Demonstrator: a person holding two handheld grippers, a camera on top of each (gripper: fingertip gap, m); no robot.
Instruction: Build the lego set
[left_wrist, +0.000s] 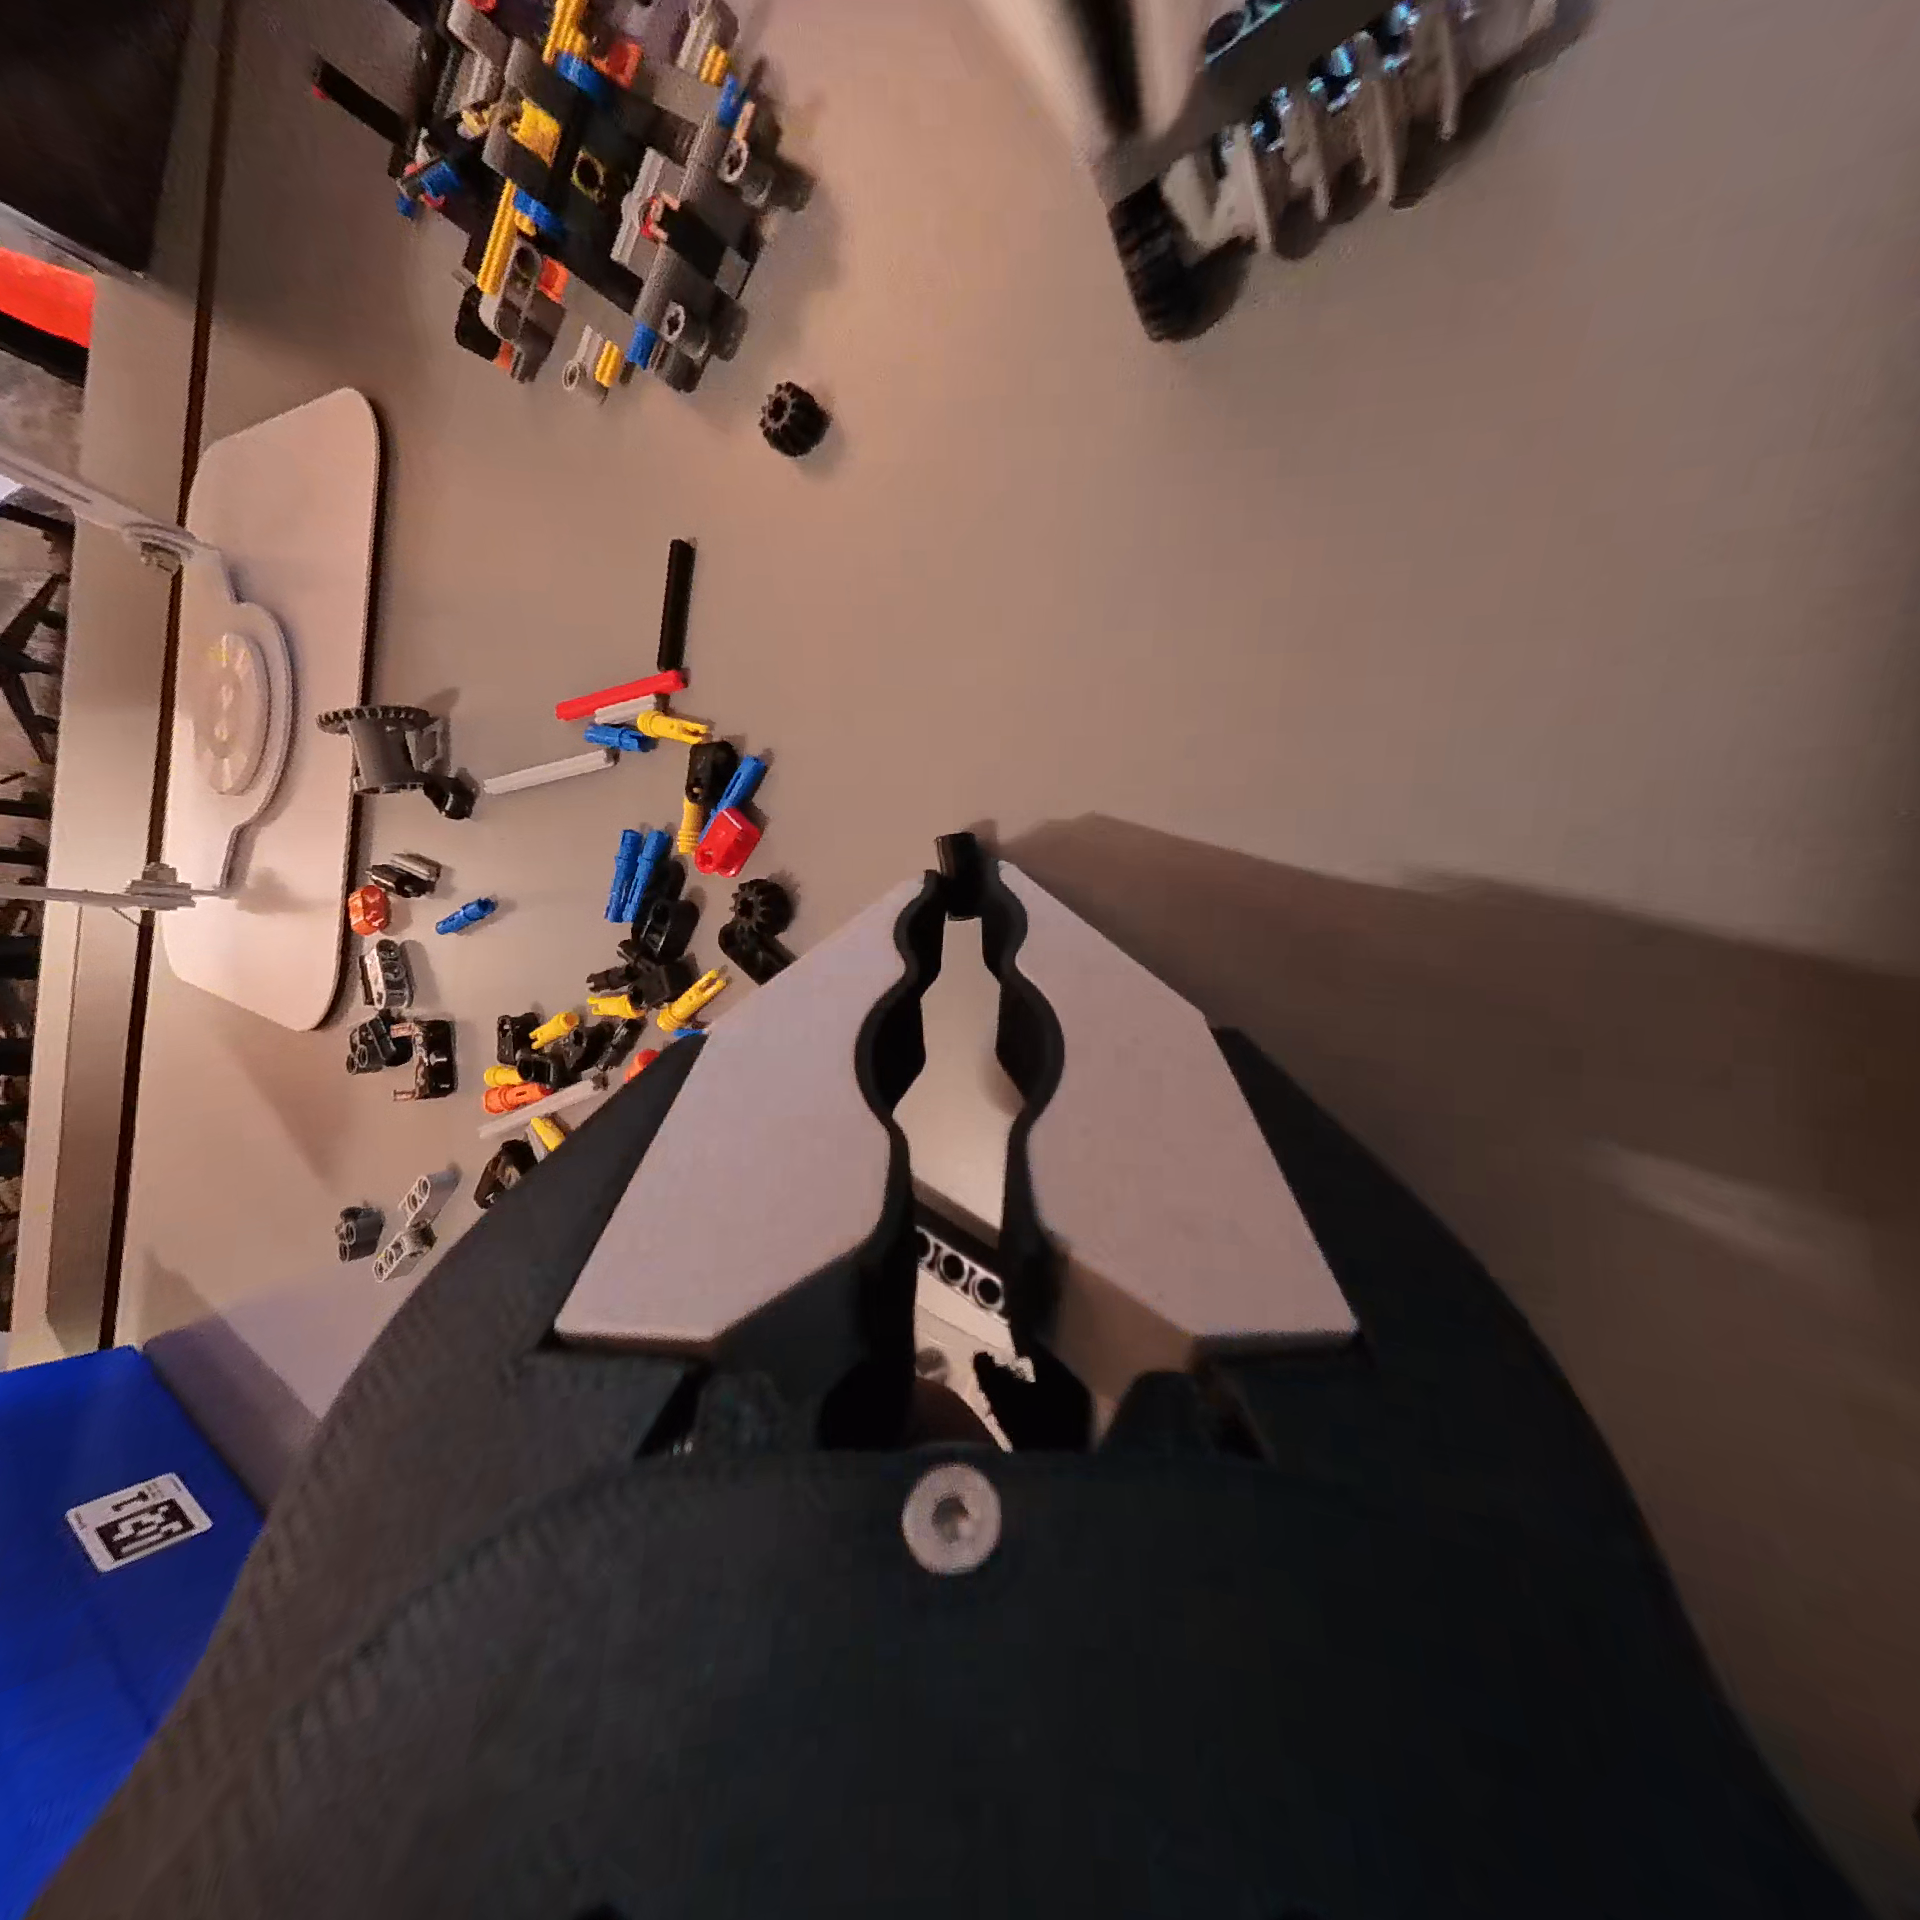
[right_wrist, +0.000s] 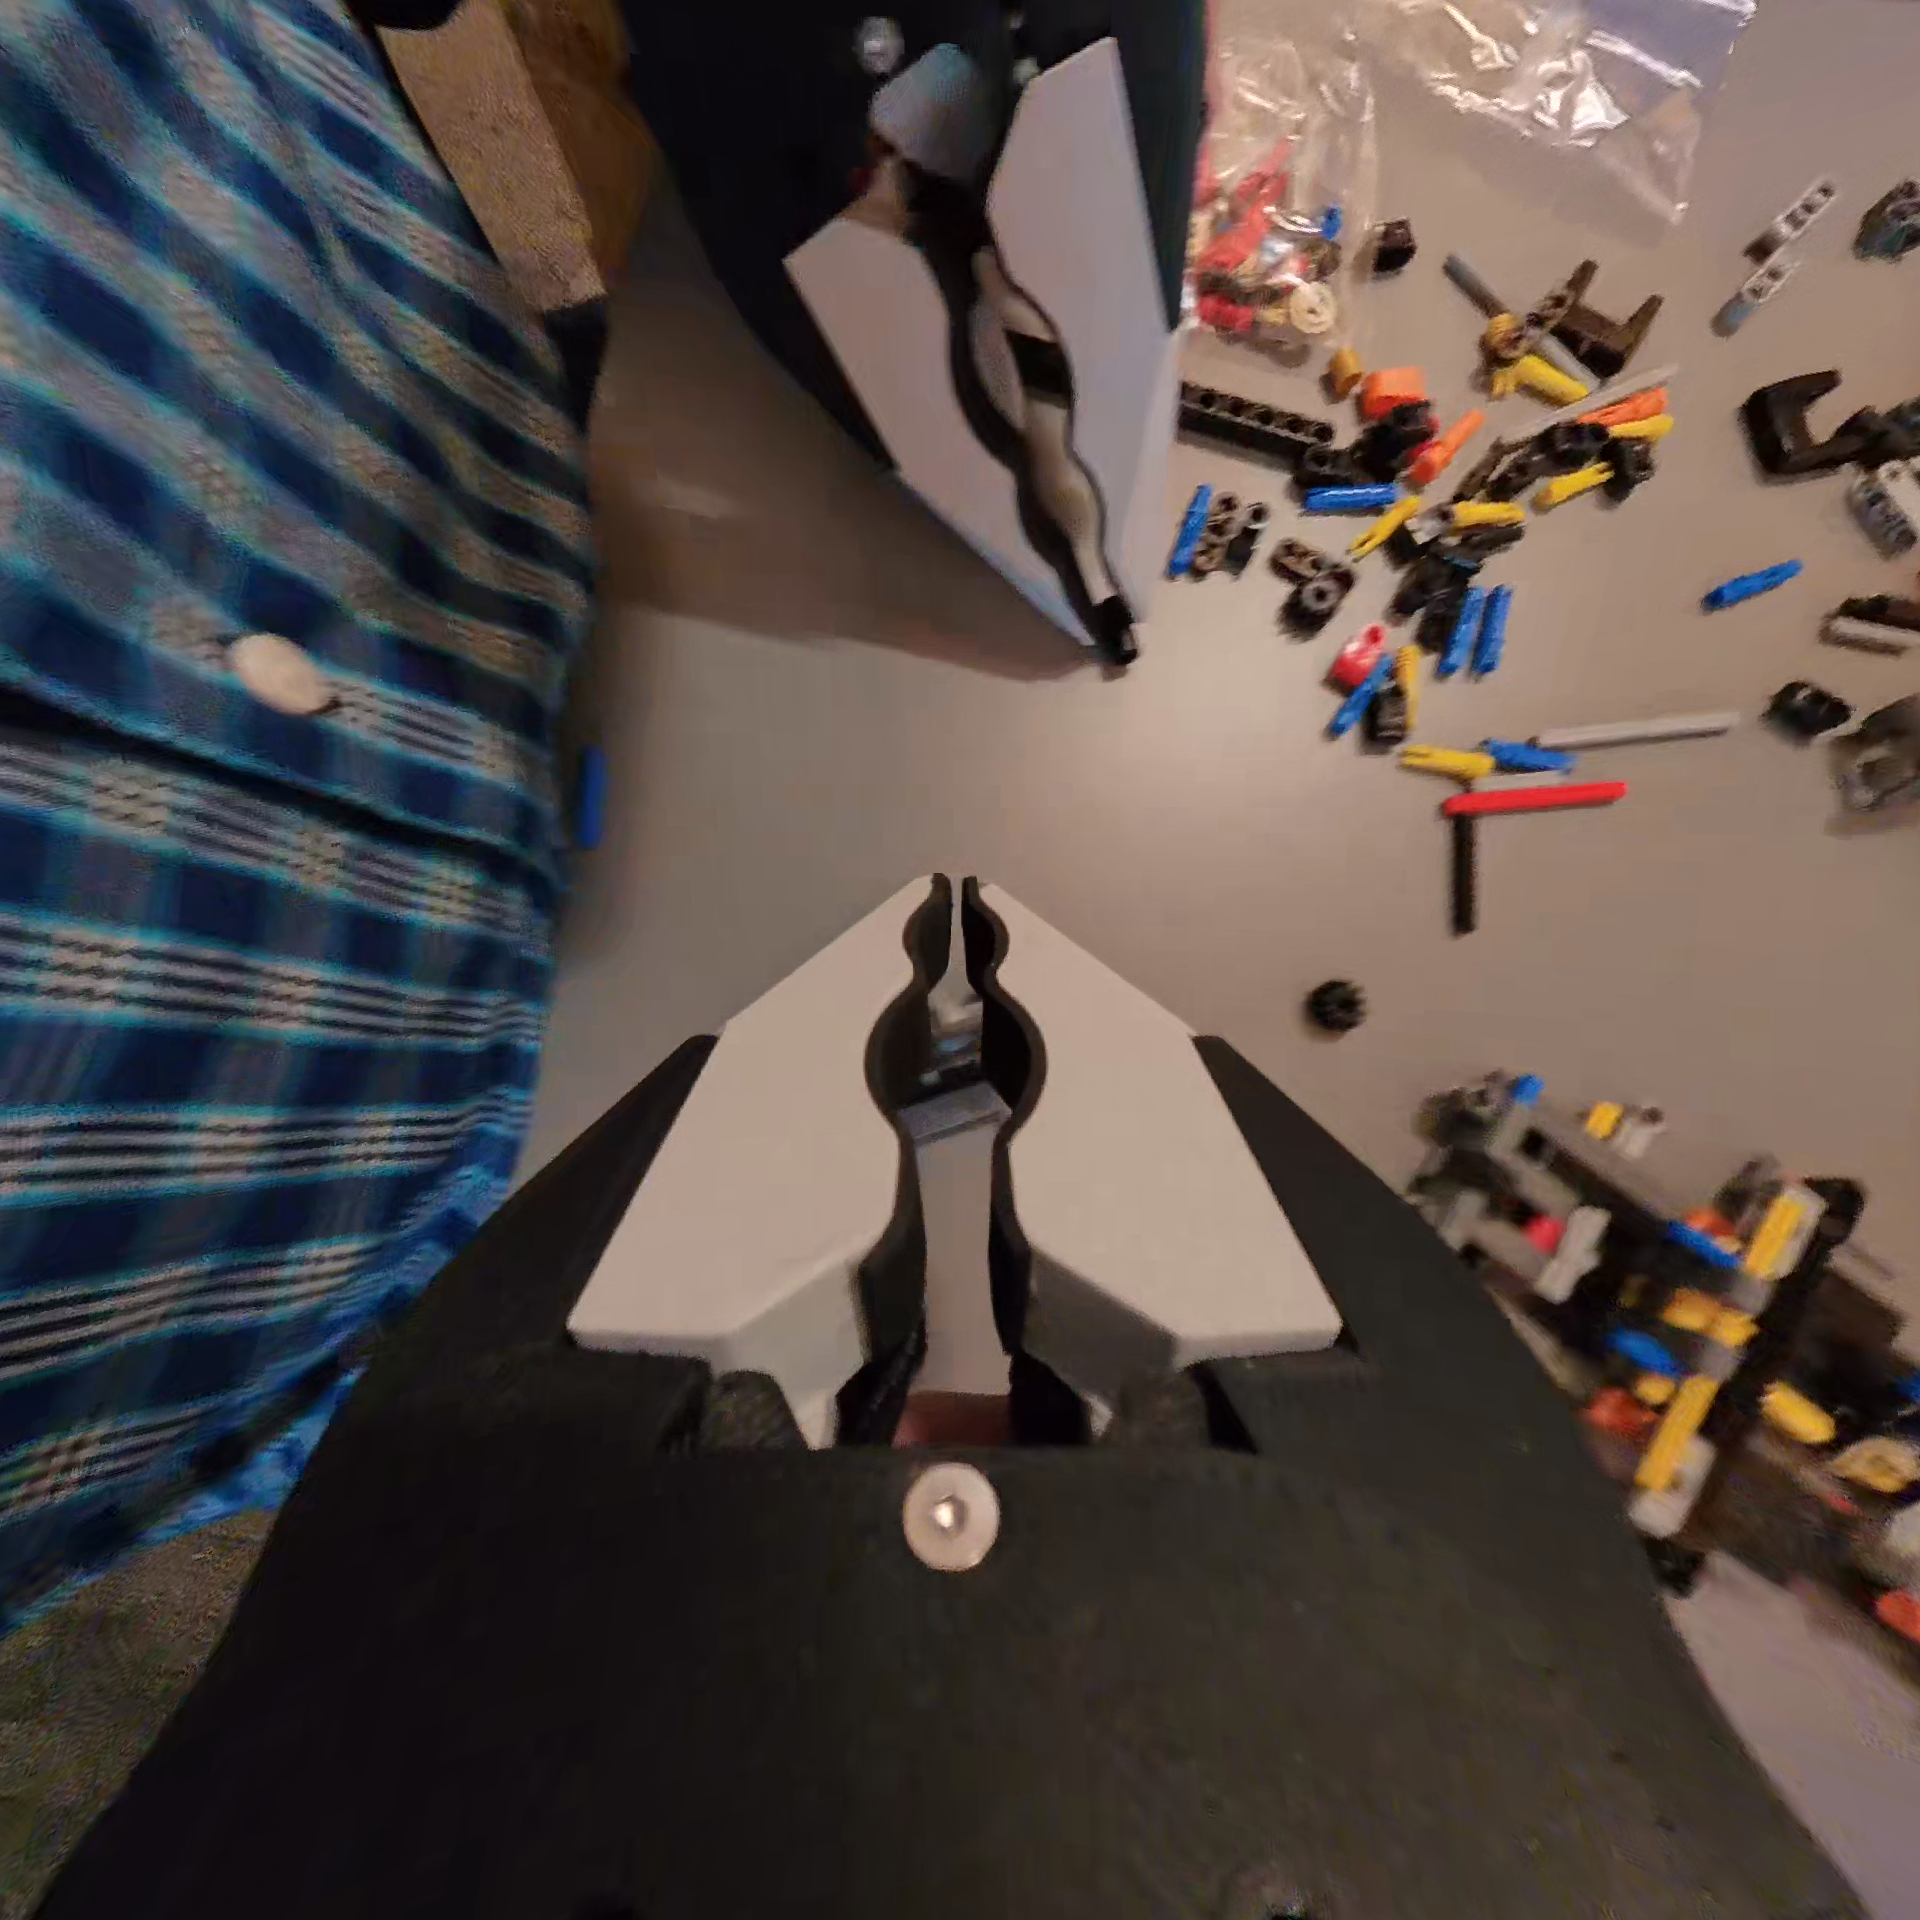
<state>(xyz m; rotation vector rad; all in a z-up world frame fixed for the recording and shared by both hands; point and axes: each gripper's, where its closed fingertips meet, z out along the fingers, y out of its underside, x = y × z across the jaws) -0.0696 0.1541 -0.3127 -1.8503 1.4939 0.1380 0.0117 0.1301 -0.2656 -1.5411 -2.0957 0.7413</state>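
Observation:
My left gripper (left_wrist: 958, 885) is shut on a small black pin (left_wrist: 956, 854) and holds it above the table. It also shows in the right wrist view (right_wrist: 1117, 636), tip down, with the pin (right_wrist: 1120, 644) at its end. My right gripper (right_wrist: 954, 888) has its tips almost together, with a grey lego piece (right_wrist: 954, 1127) caught between the fingers farther back. A large multicoloured lego assembly (left_wrist: 603, 177) lies on the table, also in the right wrist view (right_wrist: 1662, 1299). A blurred grey assembly with a black toothed part (left_wrist: 1320, 156) shows at the top right.
Loose lego parts (left_wrist: 644, 935) lie scattered left of my left gripper, with a black gear (left_wrist: 795, 419) and a black axle (left_wrist: 675, 603) apart. A clear bag of parts (right_wrist: 1299, 208) lies at the back. A person's checked blue shirt (right_wrist: 260, 727) fills the left. A white base plate (left_wrist: 281, 707) stands near the table edge. Some 10 centimeters of space lies between my two pairs of fingers.

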